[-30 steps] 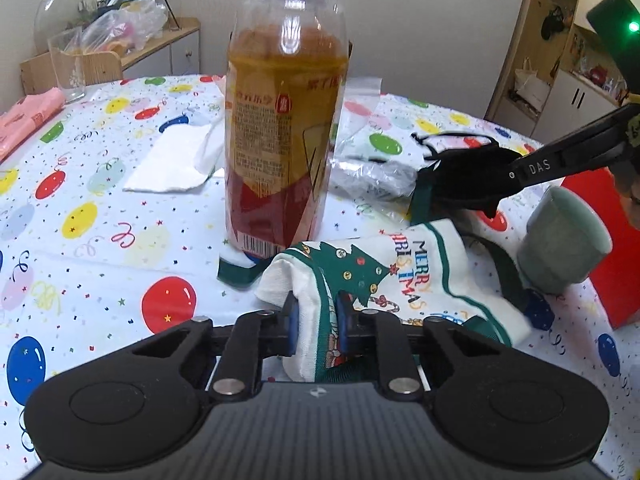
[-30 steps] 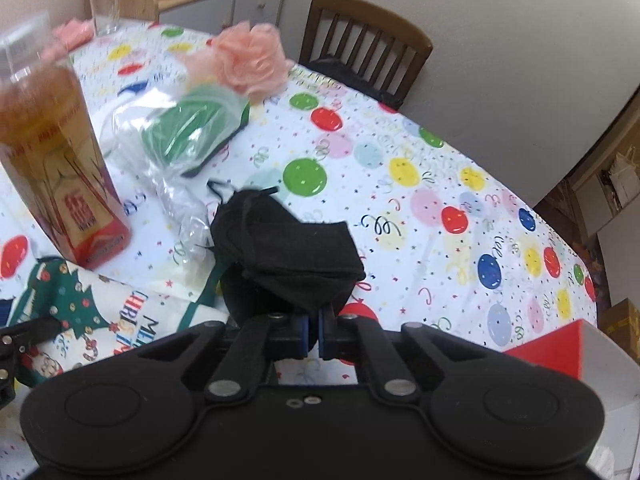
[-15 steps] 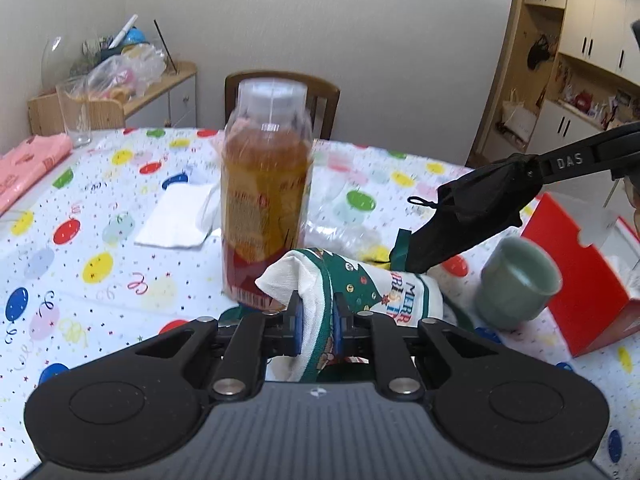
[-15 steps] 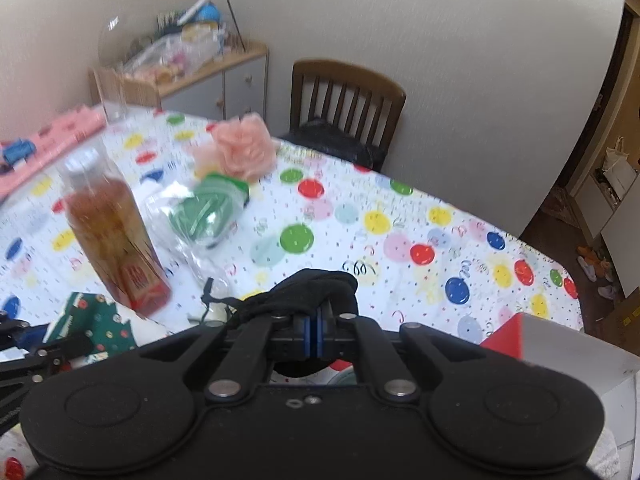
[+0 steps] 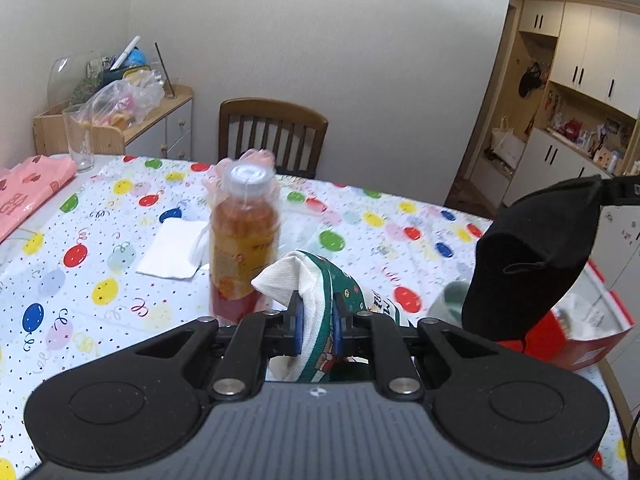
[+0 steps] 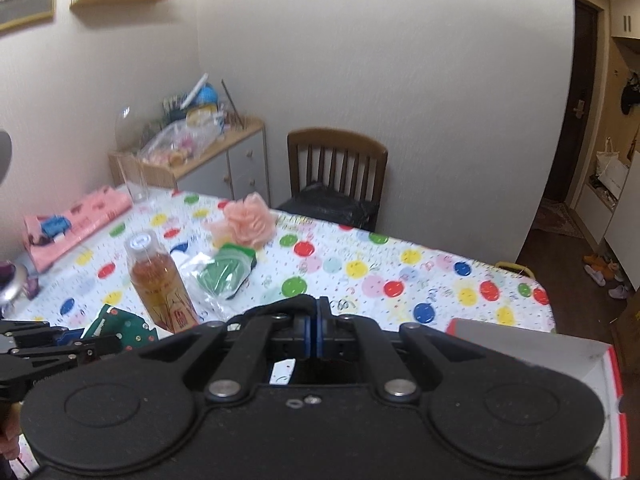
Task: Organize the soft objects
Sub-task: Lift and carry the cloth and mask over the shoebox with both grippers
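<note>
Left wrist view: left hand-held gripper (image 5: 316, 322) clamps Christmas sock (image 5: 308, 280) (angled downward); right pinches black pouch (image 5: 536, 256).

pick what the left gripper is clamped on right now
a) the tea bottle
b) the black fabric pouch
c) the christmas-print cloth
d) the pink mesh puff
c: in the left wrist view the left gripper pinches the white and green christmas-print cloth between its blue pads; the black fabric pouch hangs from the right gripper.
</note>
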`<state>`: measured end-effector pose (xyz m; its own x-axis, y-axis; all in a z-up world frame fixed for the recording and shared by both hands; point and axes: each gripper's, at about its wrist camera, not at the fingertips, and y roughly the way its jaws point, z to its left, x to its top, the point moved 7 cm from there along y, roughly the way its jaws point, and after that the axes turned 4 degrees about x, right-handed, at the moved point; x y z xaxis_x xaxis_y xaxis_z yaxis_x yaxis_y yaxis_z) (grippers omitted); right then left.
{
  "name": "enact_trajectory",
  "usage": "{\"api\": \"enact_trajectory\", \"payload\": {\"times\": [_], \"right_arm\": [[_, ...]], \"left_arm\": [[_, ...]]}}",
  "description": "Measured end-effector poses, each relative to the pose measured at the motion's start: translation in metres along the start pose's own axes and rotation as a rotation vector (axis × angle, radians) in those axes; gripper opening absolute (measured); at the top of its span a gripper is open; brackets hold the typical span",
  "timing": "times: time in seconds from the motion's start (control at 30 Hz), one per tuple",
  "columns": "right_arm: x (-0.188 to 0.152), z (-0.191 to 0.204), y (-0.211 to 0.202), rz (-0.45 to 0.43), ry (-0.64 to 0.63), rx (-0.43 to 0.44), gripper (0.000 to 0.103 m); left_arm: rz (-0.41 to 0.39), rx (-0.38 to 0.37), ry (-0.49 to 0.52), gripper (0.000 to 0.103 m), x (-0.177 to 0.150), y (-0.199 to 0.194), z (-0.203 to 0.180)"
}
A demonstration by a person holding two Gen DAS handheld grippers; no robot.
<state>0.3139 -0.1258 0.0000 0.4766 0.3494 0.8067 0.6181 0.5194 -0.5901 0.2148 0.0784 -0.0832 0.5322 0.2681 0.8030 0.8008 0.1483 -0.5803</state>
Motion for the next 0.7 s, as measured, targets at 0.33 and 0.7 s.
{"api": "enact_trajectory", "payload": {"times": [0.33,0.7], "right_arm": [[-0.007,-0.050,-0.066,-0.066,0.068,0.014,0.002],[-0.001,-0.123,-0.123,-0.174,0.101,-0.032,0.002]], "left_arm": [[-0.055,-0.022,0.032,0.013,0.025,-0.038,-0.038],[-0.127,-0.083,0.040,0.013,0.068,-0.063,-0.106]]}}
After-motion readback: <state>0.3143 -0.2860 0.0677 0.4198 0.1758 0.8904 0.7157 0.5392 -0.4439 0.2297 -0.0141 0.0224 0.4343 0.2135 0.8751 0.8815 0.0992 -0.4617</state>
